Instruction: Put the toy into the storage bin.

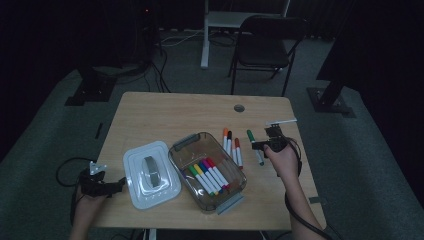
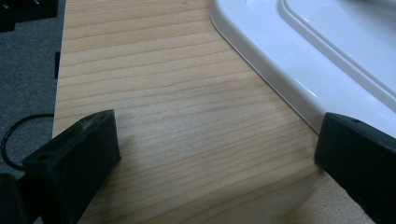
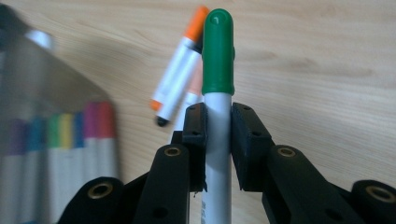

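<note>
At right of centre in the high view, the right tool (image 3: 218, 122) clamps a green-capped marker (image 3: 218, 70) by its white barrel: light, stiff and slick, best gripped mid-barrel. At lower left, the left tool (image 2: 217, 154) stands wide over the counter (image 2: 177, 116), holding nothing.

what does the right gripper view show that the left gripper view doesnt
Right gripper view: the right gripper shut on the green-capped marker, an orange-capped marker lying beyond, and markers in the clear box. Left gripper view: the left gripper open and holding nothing, beside the white lid. Both: the wooden table.
</note>
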Tool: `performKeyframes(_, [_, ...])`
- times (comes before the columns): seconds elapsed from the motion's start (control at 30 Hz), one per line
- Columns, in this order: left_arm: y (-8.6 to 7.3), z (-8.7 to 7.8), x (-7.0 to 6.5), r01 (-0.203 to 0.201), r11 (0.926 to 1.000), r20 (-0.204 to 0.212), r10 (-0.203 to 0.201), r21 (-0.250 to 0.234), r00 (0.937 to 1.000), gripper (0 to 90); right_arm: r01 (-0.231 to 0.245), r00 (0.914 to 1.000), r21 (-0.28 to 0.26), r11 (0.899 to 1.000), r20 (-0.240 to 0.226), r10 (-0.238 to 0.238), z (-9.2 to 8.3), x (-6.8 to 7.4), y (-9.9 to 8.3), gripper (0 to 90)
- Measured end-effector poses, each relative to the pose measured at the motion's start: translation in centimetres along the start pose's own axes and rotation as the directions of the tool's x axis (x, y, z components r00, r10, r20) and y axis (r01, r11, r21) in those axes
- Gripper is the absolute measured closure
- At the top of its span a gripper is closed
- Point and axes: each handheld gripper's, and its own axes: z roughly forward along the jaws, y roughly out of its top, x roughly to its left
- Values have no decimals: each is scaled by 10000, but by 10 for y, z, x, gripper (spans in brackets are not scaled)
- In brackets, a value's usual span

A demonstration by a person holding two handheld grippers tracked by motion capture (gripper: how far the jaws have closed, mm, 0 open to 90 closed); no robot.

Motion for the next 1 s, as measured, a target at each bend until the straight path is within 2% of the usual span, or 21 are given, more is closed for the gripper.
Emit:
performKeyframes(0.07, [0, 0, 0, 3, 10000, 1, -3, 0, 10000, 5, 141, 9997, -157, 9998, -202, -144, -9, 7, 2, 767])
performKeyframes(0.13, [0, 0, 0, 3, 10000, -1, -3, 1, 10000, 5, 282, 9975, -333, 9990, -636, -303, -18, 16, 5, 767])
performKeyframes(0.23, [0, 0, 0, 8, 10000, 0, -8, -7, 10000, 5, 541, 9938, -666, 9963, -932, -602, -30, 29, 7, 767])
performKeyframes(0.47, [0, 0, 0, 3, 10000, -5, -3, -11, 10000, 5, 1218, 9783, -1295, 9841, -1518, -1411, -51, 63, 12, 767])
performKeyframes(0.57, [0, 0, 0, 7, 10000, -5, -7, -14, 10000, 5, 1494, 9687, -1394, 9789, -1779, -1731, -57, 77, 14, 767])
performKeyframes(0.77, [0, 0, 0, 19, 10000, 3, -19, 1, 10000, 5, 1974, 9437, -1379, 9706, -2415, -2262, -60, 104, 16, 767])
performKeyframes(0.93, [0, 0, 0, 19, 10000, 3, -19, 1, 10000, 5, 2285, 9211, -1204, 9661, -2945, -2546, -51, 124, 17, 767])
performKeyframes(1.0, [0, 0, 0, 24, 10000, 5, -24, 1, 10000, 5, 2507, 9122, -970, 9632, -3093, -2686, -43, 135, 16, 767])
